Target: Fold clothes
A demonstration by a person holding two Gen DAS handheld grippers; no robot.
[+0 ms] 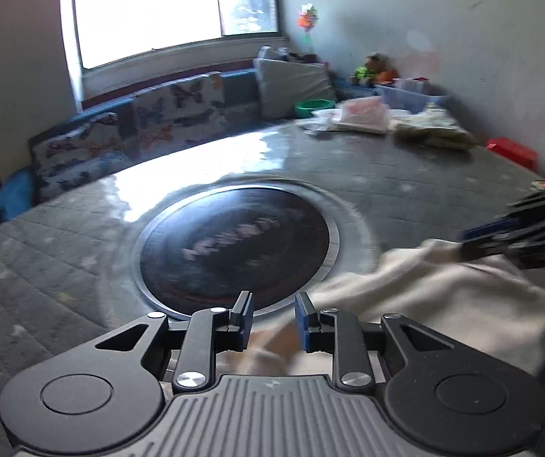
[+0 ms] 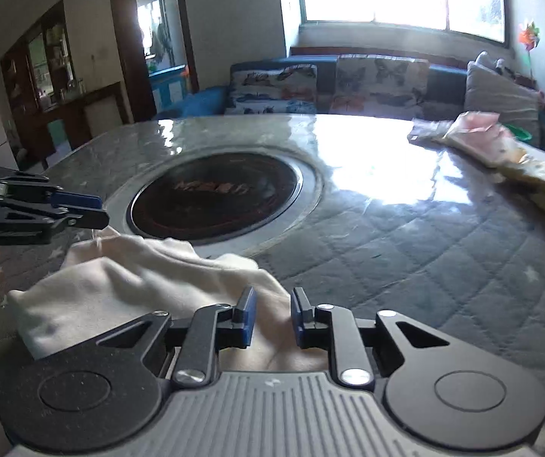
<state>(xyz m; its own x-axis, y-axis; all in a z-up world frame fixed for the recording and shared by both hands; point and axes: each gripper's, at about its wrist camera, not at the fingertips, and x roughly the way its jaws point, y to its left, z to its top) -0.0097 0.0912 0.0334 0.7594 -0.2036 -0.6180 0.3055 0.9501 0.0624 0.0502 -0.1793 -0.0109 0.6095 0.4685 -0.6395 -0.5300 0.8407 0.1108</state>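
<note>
Cream cloth lay bunched at the near edge of the tabletop, both claws parted and holding nothing

Cream garment (image 2: 128, 285) sat crumpled on the quilted tabletop (image 2: 405, 236), just short of the round dark inset (image 2: 215, 200) at its middle; the left gripper (image 1: 274, 318) hovered over its left part with jaws apart and nothing between them, and the right gripper (image 2: 271, 318) hung over its right part, likewise spread and empty, so no fold looked begun on this piece. Toward the far right corner lay a pile of clothes (image 2: 508, 148), seemingly folded flat, beside a green bowl (image 1: 312, 106) and a clear bin (image 1: 411, 97). By my reckoning the job was partway through, with this garment yet to be spread, folded and stacked
</note>
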